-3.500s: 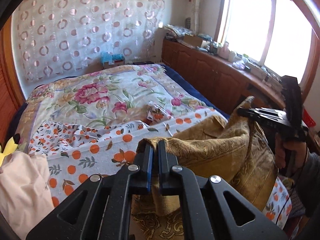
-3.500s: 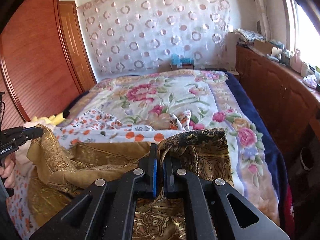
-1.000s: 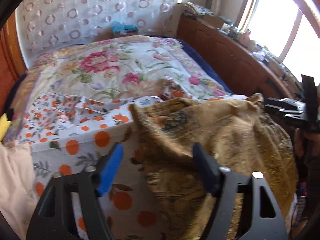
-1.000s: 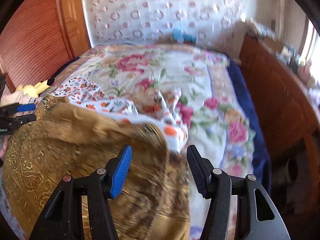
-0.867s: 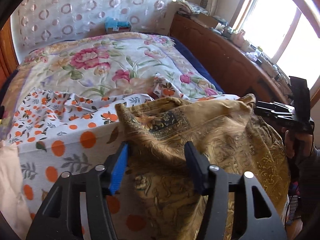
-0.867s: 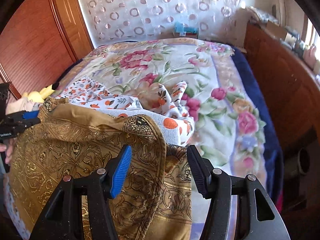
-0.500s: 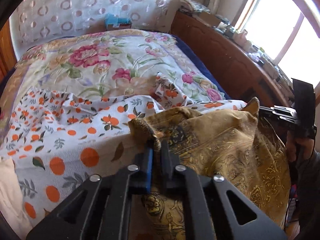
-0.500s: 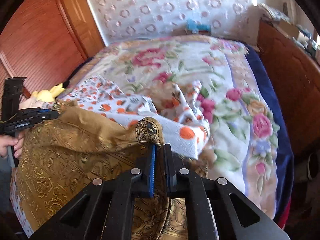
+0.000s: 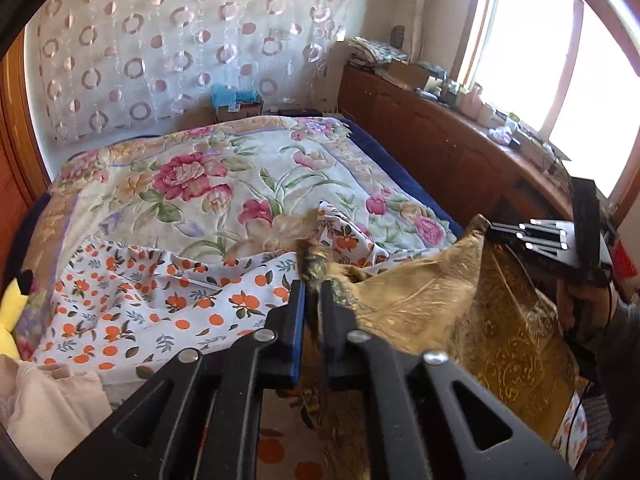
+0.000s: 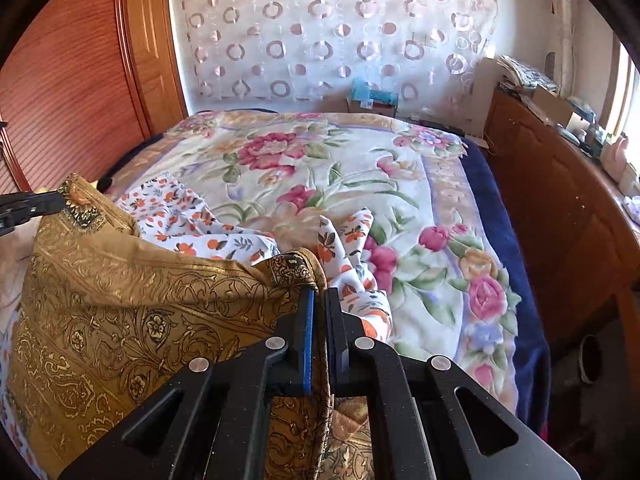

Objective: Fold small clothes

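Gold cloth (image 10: 120, 312), bed's (image 9: 240, 184) near edge: unfolded; left gripper (image 9: 313, 300), right gripper (image 10: 319, 300) each clamped on a corner; folding pending.

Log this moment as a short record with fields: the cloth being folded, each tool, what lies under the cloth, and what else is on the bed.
cloth: gold patterned cloth, lifted and slung between the two tools
left tool: jaws have just been opening a little, cloth corner between them
right tool: shut on the other cloth corner
under cloth: white fabric with orange print, rumpled
bed cover: floral blanket
other: yellow plush toy at the bed's left edge
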Demonstrator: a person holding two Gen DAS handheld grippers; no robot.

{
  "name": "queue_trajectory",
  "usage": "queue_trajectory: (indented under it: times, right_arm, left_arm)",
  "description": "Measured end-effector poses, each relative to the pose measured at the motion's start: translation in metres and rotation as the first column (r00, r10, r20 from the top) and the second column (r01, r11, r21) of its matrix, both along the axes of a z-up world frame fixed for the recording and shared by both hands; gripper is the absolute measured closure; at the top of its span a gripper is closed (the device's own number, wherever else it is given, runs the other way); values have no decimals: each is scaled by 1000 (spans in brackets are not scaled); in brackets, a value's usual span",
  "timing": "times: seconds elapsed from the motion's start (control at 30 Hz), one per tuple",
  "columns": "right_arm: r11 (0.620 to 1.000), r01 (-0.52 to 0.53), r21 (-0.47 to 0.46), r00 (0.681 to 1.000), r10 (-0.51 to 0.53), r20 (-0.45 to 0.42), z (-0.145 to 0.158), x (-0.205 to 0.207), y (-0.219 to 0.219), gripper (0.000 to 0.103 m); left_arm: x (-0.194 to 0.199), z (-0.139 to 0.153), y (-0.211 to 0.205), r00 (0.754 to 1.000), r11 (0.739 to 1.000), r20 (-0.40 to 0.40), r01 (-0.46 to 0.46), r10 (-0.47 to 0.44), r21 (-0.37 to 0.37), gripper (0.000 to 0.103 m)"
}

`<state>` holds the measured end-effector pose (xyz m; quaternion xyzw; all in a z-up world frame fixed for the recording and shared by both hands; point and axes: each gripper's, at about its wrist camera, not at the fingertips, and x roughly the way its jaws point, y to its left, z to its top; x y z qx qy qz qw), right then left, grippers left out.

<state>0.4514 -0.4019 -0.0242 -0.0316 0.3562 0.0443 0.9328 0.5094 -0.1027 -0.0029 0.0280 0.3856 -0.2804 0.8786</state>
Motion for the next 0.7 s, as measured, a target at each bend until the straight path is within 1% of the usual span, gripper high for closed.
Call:
queue_trajectory:
  times: [0.07, 0.1, 0.17, 0.2, 0.23, 0.27, 0.3, 0.33, 0.4, 0.43, 0.53, 0.6, 0.7]
  right_arm:
    - [1000, 8, -6, 1000, -8, -5, 3, 1, 2, 98]
    - [1000, 10, -8, 1000, -10, -5, 6, 1, 4, 98]
    - [1000, 3, 8, 1000, -3, 1, 17, -8, 4, 98]
    - [1000, 3, 17, 1000, -3, 2, 19, -11, 3, 93]
    - [1000, 4, 23, 1000, -4, 4, 23, -17, -1, 86]
    - [1000, 5, 27, 1000, -6, 12, 26, -26, -1, 81]
    - [999, 4, 34, 1000, -5, 27, 31, -37, -3, 72]
    - [999, 0, 45, 999, -2, 45, 33, -49, -5, 60]
    - [997, -8, 79, 997, 2, 74, 34, -76, -8, 48]
    - [995, -19, 102, 996, 11, 85, 35, -93, -10, 45]
    - [991, -9, 136, 997, -2, 77, 31, -136, -14, 43]
    - [987, 5, 163, 998, -15, 61, 23, -161, -17, 43]
    - [983, 15, 183, 999, -22, 41, 10, -195, -17, 43]
  left_arm:
    - [-13, 3, 3, 999, 1000, 33, 2, -3, 12, 41]
    - [-19, 3, 5, 999, 1000, 44, 5, -6, 16, 35]
    - [-31, 4, 12, 999, 1000, 40, 2, -3, 18, 32]
    - [-36, 4, 15, 1000, 1000, 29, 2, -2, 12, 32]
    - [-44, 3, 20, 1000, 1000, 15, 3, -3, 4, 31]
    - [-50, 2, 22, 1000, 1000, 9, 2, -2, 2, 30]
    - [-56, 1, 23, 1000, 1000, 5, 0, 0, 3, 27]
    - [-67, -1, 26, 1000, 1000, 1, 4, -4, 5, 26]
    - [-81, -5, 26, 1000, 1000, -7, 14, -14, 7, 26]
    - [-91, -8, 26, 1000, 1000, -13, 20, -19, 18, 26]
    - [-113, -12, 24, 1000, 999, -13, 24, -24, 24, 26]
    - [-124, -15, 21, 1000, 999, -20, 23, -23, 28, 26]
    - [-140, -20, 13, 999, 998, -24, 24, -22, 57, 26]
